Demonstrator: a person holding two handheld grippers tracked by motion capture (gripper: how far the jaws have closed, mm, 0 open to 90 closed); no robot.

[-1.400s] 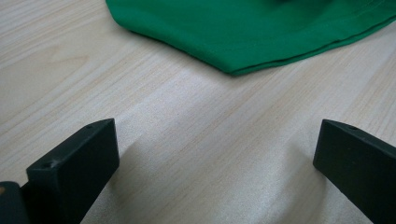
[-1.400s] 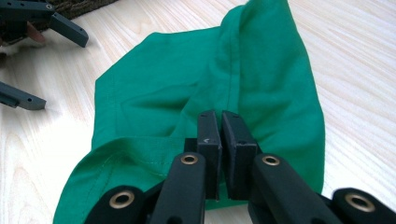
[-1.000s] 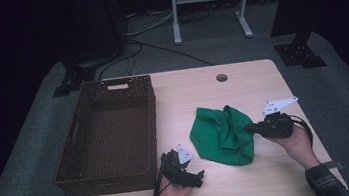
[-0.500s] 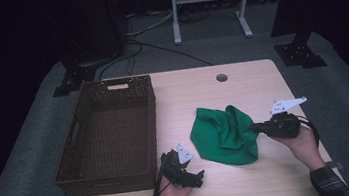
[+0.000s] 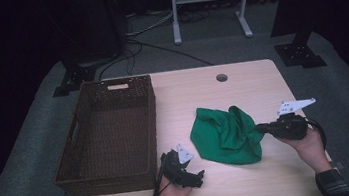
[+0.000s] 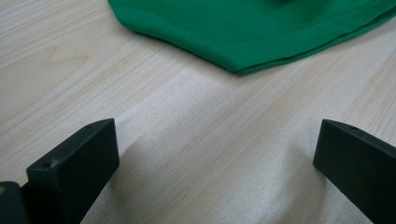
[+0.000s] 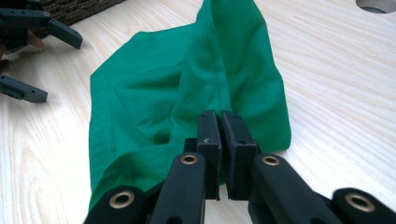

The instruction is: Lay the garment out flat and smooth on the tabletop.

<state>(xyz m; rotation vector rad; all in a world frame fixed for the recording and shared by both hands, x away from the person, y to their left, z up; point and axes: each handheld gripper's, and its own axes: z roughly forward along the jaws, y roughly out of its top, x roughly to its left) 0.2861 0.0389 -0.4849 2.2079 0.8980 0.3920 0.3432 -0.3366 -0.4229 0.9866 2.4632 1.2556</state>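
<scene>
In the high view, the right gripper (image 5: 261,128) is lying low over the table (image 5: 246,86), and its jaws are pinching the right edge of the green cloth (image 5: 222,137). The cloth is spreading out to the left from this gripper, crumpled on the wood. The left gripper (image 5: 195,174) is resting near the front edge of the table, just before the cloth's near corner, and the wicker basket (image 5: 111,131) is standing beside it on its left.

In the left gripper view, the two black jaws are standing wide apart with only bare table between them. The green cloth (image 6: 252,28) is lying ahead of them, not touching.

In the right gripper view, the jaws are pressing together on a raised fold of the green cloth (image 7: 187,93). The left gripper (image 7: 35,56) is showing beyond the cloth, open.
</scene>
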